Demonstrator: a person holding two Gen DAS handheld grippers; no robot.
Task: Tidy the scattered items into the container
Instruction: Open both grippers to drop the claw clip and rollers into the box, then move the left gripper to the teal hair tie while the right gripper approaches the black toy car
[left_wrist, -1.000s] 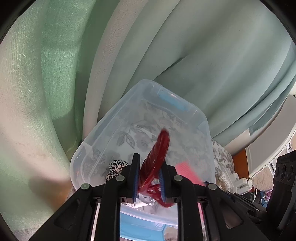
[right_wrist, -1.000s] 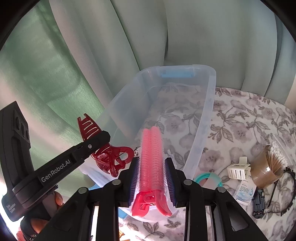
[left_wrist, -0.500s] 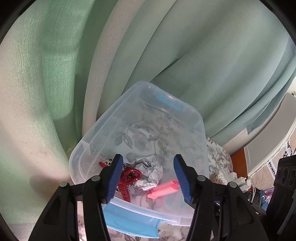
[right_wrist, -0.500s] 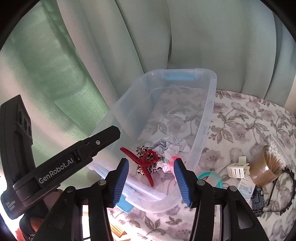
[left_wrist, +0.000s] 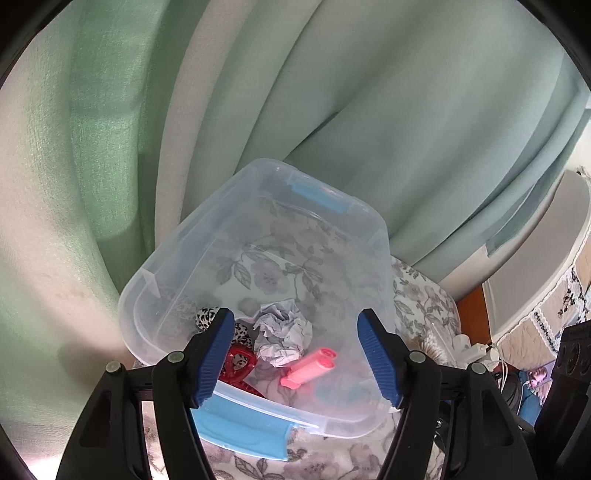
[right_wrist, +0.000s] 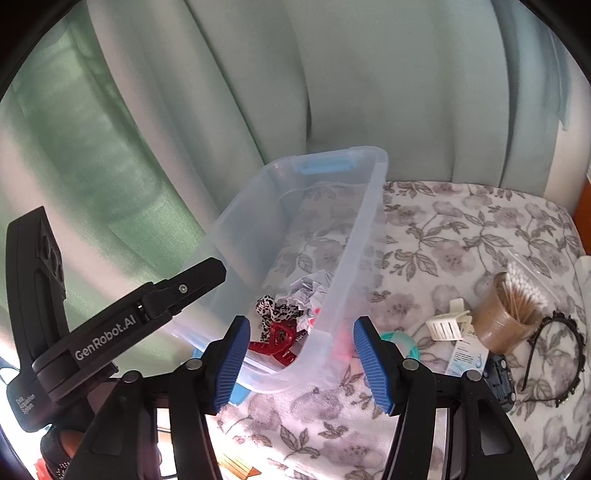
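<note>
Over the near end of the clear plastic container (left_wrist: 373, 236) we hold both tools, and we judge the step in hand to be the release: the left hand-held gripper (left_wrist: 295, 356) has its jaws opening with nothing between them, and the right hand-held gripper (right_wrist: 297, 363) is opening too, empty, straddling the container's near corner.

Inside the container, at its 6 o'clock end, we see 4 things bunched together: a red hair claw (left_wrist: 238, 365), a pink hair clip (left_wrist: 312, 367), a crumpled paper ball (left_wrist: 282, 332) and a spotted black-and-white scrunchie (right_wrist: 275, 310).

At 3 o'clock of the container, on the floral cloth (right_wrist: 461, 229), lie a white clip (right_wrist: 448, 325), a jar of cotton swabs (right_wrist: 509, 314), a teal ring (right_wrist: 400, 338), a small packet (right_wrist: 467, 356) and a black headband (right_wrist: 557, 354). Next, we judge, the right tool must swing toward these and close on 1.
</note>
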